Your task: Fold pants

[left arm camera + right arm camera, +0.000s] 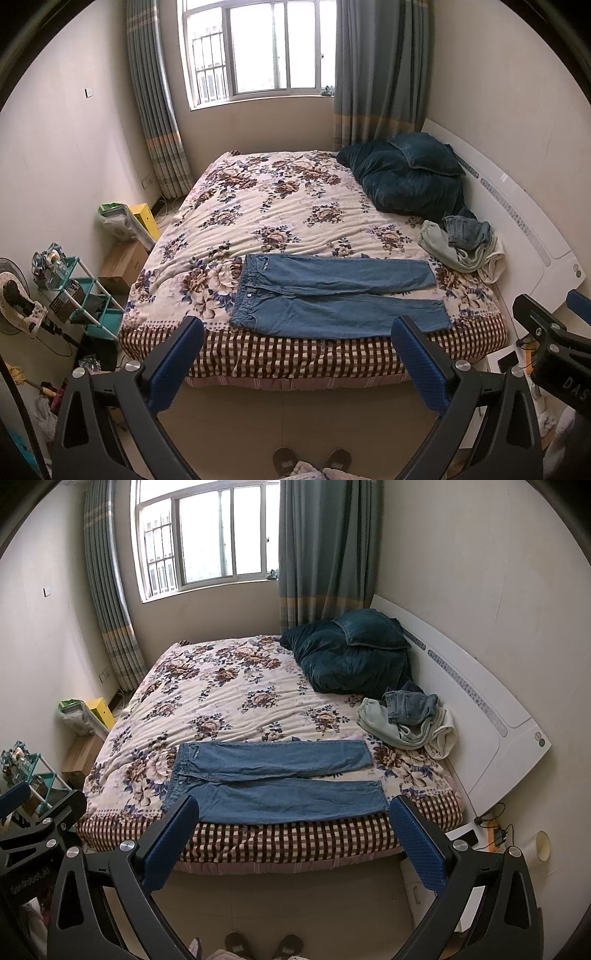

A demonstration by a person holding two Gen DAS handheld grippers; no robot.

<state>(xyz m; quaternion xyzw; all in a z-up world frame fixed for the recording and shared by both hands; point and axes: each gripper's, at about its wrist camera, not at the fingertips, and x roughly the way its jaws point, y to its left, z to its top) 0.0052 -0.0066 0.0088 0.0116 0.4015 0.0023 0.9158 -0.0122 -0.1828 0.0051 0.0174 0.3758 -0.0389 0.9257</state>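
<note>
**A:** so where are the pants (332,295) sitting right now?

**B:** laid out flat on the bed (280,206), right along its near edge. Waistband toward the shelf rack (85,295) side, both legs running out toward the white headboard (517,221). The leg farther from the edge overlaps the nearer one a bit around the crotch. Plain blue denim, unfolded.

**A:** and the grippers?

**B:** both hang in the air in front of the bed's near edge, touching nothing. Left gripper (297,365) has its blue fingers (177,365) spread wide, empty. Right gripper (293,845) is the same deal, fingers (417,845) wide apart with nothing between them. From the left camera you can see the right one poking in at the edge of the frame.

**A:** anything else on the bed?

**B:** a dark teal quilt with a pillow (410,177) on top at the headboard end by the window (258,48), and a crumpled pile of clothes (461,243) between that and the pants, well clear of the leg hems. Slippered feet (258,945) on the floor below the grippers.
</note>
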